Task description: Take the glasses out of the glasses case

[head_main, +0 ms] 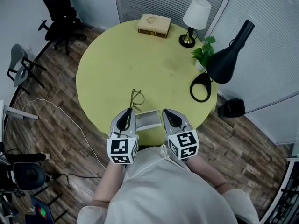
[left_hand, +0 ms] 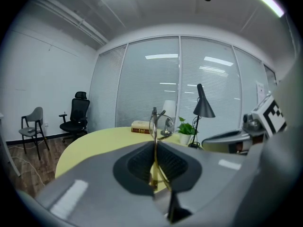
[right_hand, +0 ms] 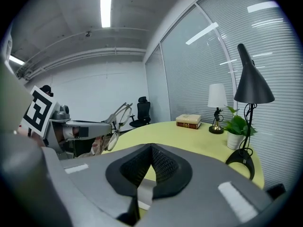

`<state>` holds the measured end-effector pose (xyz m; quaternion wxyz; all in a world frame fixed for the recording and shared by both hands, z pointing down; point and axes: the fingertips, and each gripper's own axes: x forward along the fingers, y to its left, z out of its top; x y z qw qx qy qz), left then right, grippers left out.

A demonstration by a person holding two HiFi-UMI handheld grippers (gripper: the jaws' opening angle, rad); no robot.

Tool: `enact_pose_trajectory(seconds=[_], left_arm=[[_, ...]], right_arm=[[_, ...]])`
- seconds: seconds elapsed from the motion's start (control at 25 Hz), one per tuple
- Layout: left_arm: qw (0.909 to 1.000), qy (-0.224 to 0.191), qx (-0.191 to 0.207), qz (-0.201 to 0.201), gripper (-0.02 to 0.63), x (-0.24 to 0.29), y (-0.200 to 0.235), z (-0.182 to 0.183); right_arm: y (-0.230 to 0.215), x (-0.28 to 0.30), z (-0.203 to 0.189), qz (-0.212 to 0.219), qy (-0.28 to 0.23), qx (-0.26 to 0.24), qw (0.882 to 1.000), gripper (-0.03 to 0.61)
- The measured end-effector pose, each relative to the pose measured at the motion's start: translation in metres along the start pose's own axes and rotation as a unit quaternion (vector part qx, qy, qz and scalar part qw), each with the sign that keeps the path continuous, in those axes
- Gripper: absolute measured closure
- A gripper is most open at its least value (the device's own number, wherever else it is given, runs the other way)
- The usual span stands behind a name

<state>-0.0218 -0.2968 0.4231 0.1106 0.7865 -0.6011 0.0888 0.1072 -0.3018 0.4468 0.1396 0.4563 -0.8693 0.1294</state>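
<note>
Thin gold-rimmed glasses (head_main: 136, 98) hang just above the round yellow table (head_main: 140, 64), and my left gripper (head_main: 127, 117) is shut on them. In the left gripper view the glasses (left_hand: 154, 122) stand edge-on between the pressed pads, at my left gripper (left_hand: 155, 145). The pale glasses case (head_main: 149, 120) lies at the table's near edge, between the two grippers. My right gripper (head_main: 169, 115) is beside the case. In its own view my right gripper (right_hand: 151, 150) has its pads together with nothing gripped. That view also shows the glasses (right_hand: 117, 117) at the left.
A book (head_main: 154, 25), a white table lamp (head_main: 194, 20), a potted plant (head_main: 204, 52) and a black desk lamp (head_main: 224, 59) stand along the table's far and right sides. Office chairs (head_main: 60, 13) and a cable lie on the wooden floor to the left.
</note>
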Motion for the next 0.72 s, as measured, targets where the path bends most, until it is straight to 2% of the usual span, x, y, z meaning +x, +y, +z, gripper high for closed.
enact_pose_trajectory(seconds=[0.28, 0.72], left_arm=[[0.9999, 0.002, -0.011, 0.004, 0.597, 0.004, -0.003, 0.0], [0.9999, 0.007, 0.002, 0.015, 0.597, -0.003, -0.001, -0.008]], right_arm=[[0.001, 0.002, 0.001, 0.01, 0.001, -0.006, 1.0, 0.58], [0.012, 0.003, -0.002, 0.025, 0.004, -0.012, 1.0, 0.58]])
